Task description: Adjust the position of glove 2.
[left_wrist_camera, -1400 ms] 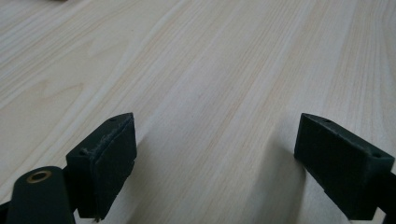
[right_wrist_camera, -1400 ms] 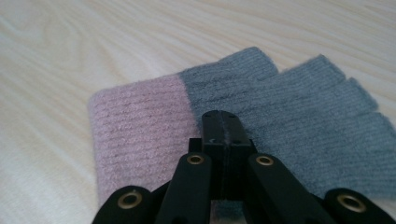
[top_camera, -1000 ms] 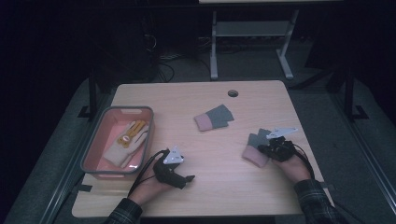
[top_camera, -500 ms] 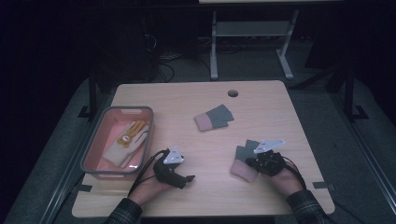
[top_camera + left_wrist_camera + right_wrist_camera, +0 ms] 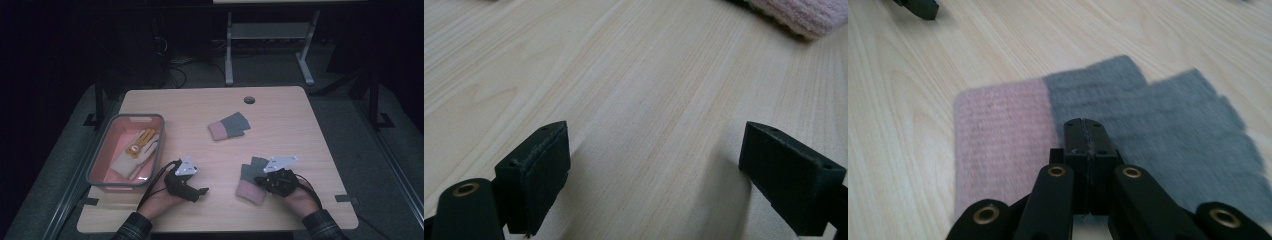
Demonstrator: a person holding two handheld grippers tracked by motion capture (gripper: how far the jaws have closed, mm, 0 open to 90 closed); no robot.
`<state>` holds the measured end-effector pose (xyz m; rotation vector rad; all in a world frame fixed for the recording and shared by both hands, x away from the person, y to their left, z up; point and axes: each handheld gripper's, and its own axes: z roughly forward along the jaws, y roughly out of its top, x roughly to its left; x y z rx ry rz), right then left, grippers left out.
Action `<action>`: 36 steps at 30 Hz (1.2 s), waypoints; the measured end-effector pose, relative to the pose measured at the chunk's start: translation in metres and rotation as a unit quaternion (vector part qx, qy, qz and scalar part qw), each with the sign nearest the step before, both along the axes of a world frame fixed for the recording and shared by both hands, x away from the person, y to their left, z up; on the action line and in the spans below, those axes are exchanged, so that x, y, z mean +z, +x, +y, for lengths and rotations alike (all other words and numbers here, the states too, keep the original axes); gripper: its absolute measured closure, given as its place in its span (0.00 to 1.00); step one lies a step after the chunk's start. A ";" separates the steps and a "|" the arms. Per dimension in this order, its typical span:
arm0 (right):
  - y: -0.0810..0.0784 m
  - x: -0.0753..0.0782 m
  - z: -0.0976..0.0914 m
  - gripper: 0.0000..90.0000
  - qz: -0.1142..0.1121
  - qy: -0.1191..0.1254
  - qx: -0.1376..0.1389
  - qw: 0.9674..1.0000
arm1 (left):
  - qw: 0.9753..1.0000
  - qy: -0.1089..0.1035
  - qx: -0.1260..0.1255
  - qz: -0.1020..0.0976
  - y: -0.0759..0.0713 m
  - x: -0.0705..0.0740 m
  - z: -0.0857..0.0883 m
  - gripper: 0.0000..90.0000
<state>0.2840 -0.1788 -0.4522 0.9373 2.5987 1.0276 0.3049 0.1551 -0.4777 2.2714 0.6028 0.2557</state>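
Note:
A grey glove with a pink cuff [image 5: 248,184] lies flat near the table's front right; in the right gripper view this glove [image 5: 998,142] spreads beneath the jaws. My right gripper [image 5: 260,181] [image 5: 1087,134] is shut, its tips pinching the glove near where grey meets pink. My left gripper [image 5: 202,192] [image 5: 654,165] rests low over bare wood at the front centre, open, with nothing between its jaws. A strip of the pink cuff [image 5: 796,15] shows ahead of it. A matching glove [image 5: 228,126] lies mid-table.
A grey-rimmed pink bin [image 5: 98,152] at the left holds a white and yellow glove [image 5: 134,151]. A cable hole [image 5: 249,100] sits near the table's far edge. A jaw of the left gripper [image 5: 918,7] shows beyond the glove in the right gripper view.
My right gripper has moved left and toward the front edge, and the grey and pink glove has slid along with it. The left gripper has stayed put.

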 end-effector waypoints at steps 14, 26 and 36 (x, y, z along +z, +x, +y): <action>-0.016 -0.005 0.009 1.00 0.021 0.002 0.049 0.999 | 1.000 0.001 -0.001 -0.001 0.000 0.000 0.000 0.14; 0.000 0.002 -0.022 0.87 -0.009 0.024 -0.013 1.000 | 1.000 0.001 0.000 -0.001 0.000 0.000 0.000 0.14; 0.028 -0.008 -0.066 0.45 -0.027 0.024 -0.128 0.991 | 1.000 0.003 -0.001 -0.001 0.001 0.000 -0.002 0.14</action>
